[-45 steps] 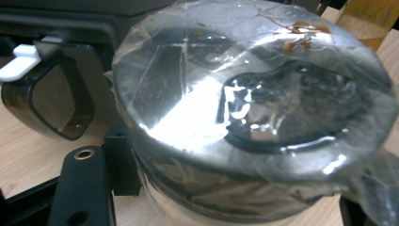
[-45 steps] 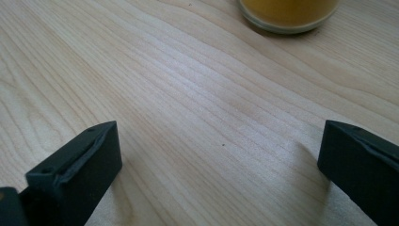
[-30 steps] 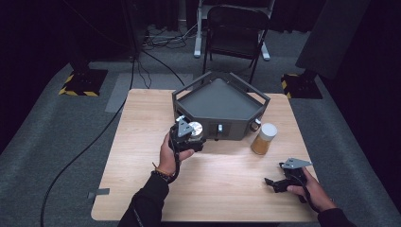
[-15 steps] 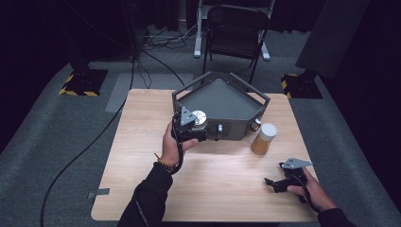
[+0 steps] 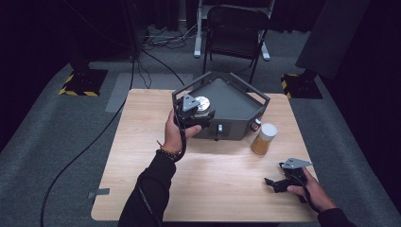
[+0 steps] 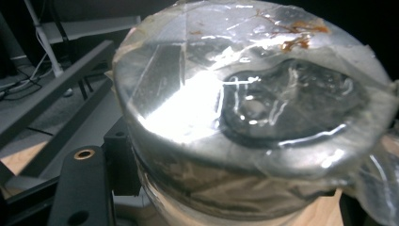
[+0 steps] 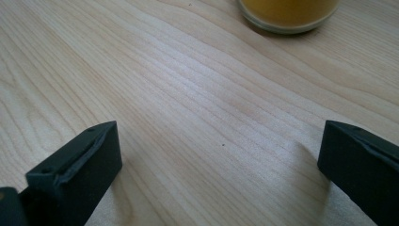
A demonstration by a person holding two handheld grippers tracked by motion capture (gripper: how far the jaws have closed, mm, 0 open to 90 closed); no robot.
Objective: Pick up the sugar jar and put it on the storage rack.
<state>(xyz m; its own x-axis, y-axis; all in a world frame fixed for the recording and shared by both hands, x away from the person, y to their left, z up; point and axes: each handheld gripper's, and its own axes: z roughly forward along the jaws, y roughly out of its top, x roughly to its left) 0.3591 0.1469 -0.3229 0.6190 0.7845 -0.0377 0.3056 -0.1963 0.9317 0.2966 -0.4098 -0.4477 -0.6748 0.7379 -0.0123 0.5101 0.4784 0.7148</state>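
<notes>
Gripping a shiny tape-wrapped tin (image 6: 249, 117), left tongs (image 5: 198, 111) hold it; right tongs (image 7: 221, 165) gape wide.

In my left gripper view the shiny round container (image 6: 249, 117) stands so close that it hides my right-hand jaw, and its base runs off the bottom edge. Its wrapping blurs what lies inside. In my right gripper view the amber jar (image 7: 288, 14) is cut by the top edge, leaving its base alone. From the high view, my right gripper's (image 5: 283, 179) jaws are too small to judge.
</notes>
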